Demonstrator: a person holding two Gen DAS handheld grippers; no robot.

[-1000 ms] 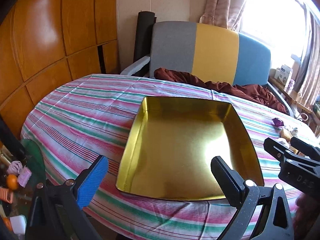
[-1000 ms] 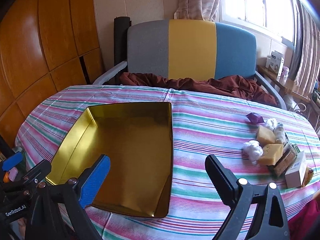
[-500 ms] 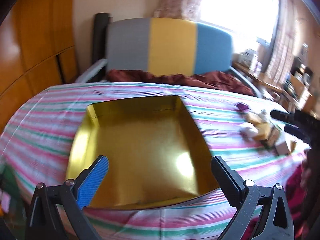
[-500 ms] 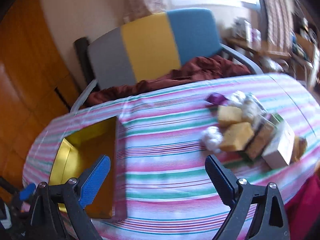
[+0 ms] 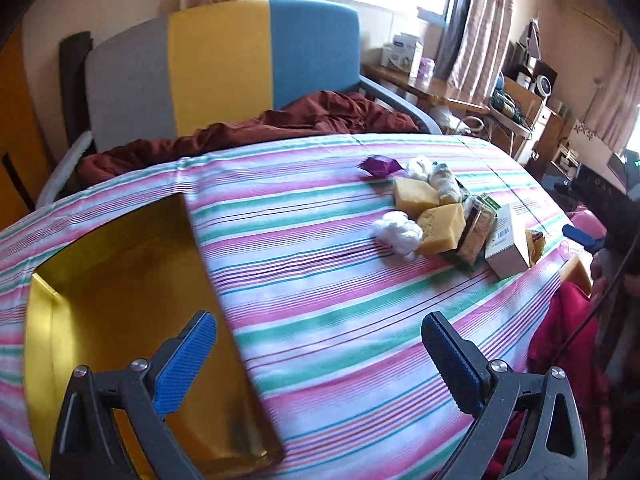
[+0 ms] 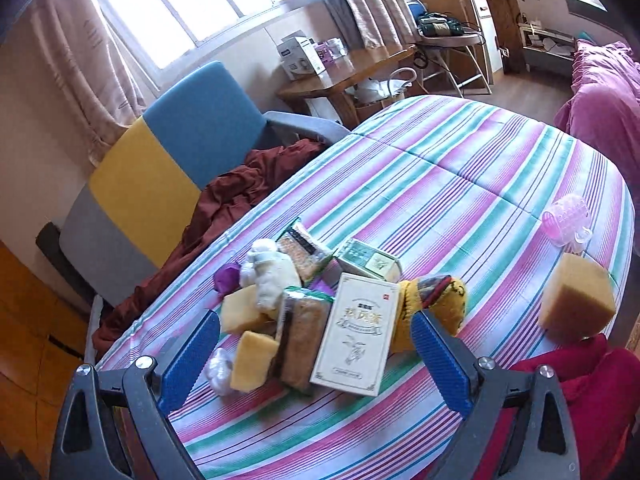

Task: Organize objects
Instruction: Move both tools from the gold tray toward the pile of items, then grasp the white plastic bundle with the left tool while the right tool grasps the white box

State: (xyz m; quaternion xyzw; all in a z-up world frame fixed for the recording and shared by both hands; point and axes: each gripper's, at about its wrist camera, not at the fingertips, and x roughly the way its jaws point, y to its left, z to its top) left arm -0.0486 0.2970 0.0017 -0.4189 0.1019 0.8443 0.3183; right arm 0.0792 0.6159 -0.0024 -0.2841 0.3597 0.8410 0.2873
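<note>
A gold tray [image 5: 120,280] lies on the striped table at the left of the left wrist view. A heap of small objects lies to its right: yellow sponges [image 5: 438,228], white cotton [image 5: 396,232], a purple wrapper [image 5: 378,166] and a white box [image 5: 506,240]. My left gripper [image 5: 320,356] is open and empty above the tray's right edge. My right gripper [image 6: 316,356] is open and empty, close over the heap, with the white box [image 6: 356,334] and a packaged scrub pad [image 6: 302,340] between its fingers' line of sight. A yellow sock [image 6: 432,304] lies behind the box.
A loose sponge block [image 6: 576,300] and a pink hair roller [image 6: 566,220] lie near the table's right edge. A grey, yellow and blue armchair [image 5: 224,64] with a maroon cloth stands behind the table. Red fabric [image 6: 580,380] is at the near right.
Both grippers have swung right. The left view went from centred on the tray to the table middle. The right gripper moved from beside the tray to close over the heap.
</note>
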